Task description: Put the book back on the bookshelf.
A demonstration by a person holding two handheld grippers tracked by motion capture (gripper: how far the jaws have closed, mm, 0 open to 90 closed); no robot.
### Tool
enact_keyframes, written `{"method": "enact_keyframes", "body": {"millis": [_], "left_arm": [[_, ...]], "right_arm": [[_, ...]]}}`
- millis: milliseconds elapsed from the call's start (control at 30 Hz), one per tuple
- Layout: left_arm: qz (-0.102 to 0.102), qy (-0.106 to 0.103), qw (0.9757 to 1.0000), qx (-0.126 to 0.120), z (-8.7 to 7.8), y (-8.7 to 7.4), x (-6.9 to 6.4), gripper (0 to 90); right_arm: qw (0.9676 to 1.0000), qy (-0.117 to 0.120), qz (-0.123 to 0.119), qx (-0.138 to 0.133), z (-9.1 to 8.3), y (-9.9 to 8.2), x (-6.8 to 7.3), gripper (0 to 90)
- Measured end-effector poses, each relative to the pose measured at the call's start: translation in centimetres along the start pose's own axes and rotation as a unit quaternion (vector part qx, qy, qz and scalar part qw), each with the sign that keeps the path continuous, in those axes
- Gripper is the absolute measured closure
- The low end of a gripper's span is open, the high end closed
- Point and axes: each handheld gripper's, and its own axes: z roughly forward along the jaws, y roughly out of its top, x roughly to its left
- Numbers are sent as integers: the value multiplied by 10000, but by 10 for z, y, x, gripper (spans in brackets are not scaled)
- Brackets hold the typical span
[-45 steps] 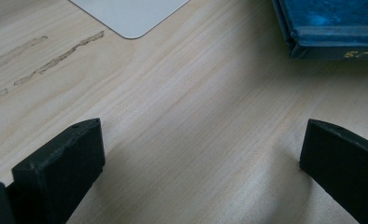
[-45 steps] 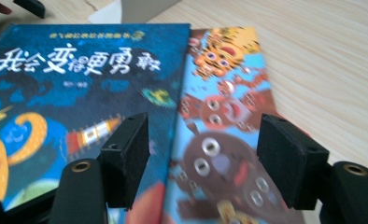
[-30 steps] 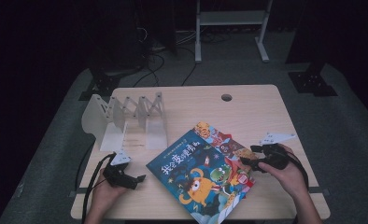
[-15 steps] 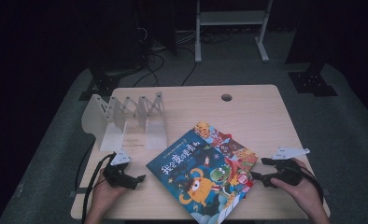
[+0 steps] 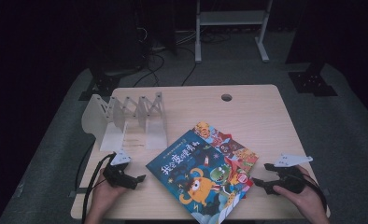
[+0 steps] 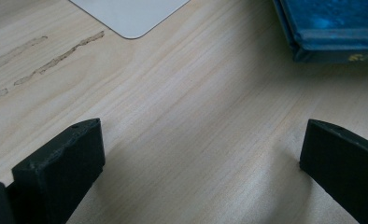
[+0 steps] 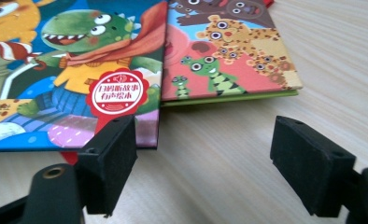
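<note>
At the left of the high view stands a white folding rack [image 5: 126,119], in the upper left part of the wooden table [image 5: 247,116], with nothing slotted into it. Below it, at the lower left, the left gripper [image 5: 138,179] lies low over the wood with its jaws wide apart and nothing between them; in the left gripper view only bare table grain lies between the two black pads [image 6: 67,161], with a corner of the blue book [image 6: 331,28] at the upper right of that frame.

In the middle of the high view lies the blue picture book [image 5: 196,179], flat and turned at an angle, its lower corner reaching the table's near edge. It rests on top of a second, red-covered book [image 5: 226,142] that pokes out at its upper right. Both look like thin hardbacks: stiff boards, glossy and probably slippery covers, light enough for one gripper, not fragile. Lying flat, they offer little to pinch; the best hold seems to be a free edge or corner, where one jaw can slide under the board. The overhang near the table edge may help, though the high view is too coarse to be sure of it.

At the lower right, the right gripper [image 5: 261,183] points at the books' right edge. Its jaws have just been opening and stand wide, holding nothing; in the right gripper view the pads [image 7: 112,163] sit just short of the blue book's corner [image 7: 79,70] and the red book's green-edged corner [image 7: 229,56].
</note>
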Motion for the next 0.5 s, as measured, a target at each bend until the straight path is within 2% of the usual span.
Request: {"method": "enact_keyframes", "body": {"millis": [167,300,500], "left_arm": [[32,-126,9999,-12,-3,-2,2,0],[-62,-287,9994,-198,-14,0,4,0],[-17,-487,9980,-408,-23,11,-6,0]], "right_arm": [[10000,-74,-3,51,4,1,-3,224],[9999,-93,5,52,6,4,-6,224],[9999,-154,12,65,10,9,-10,224]]}}
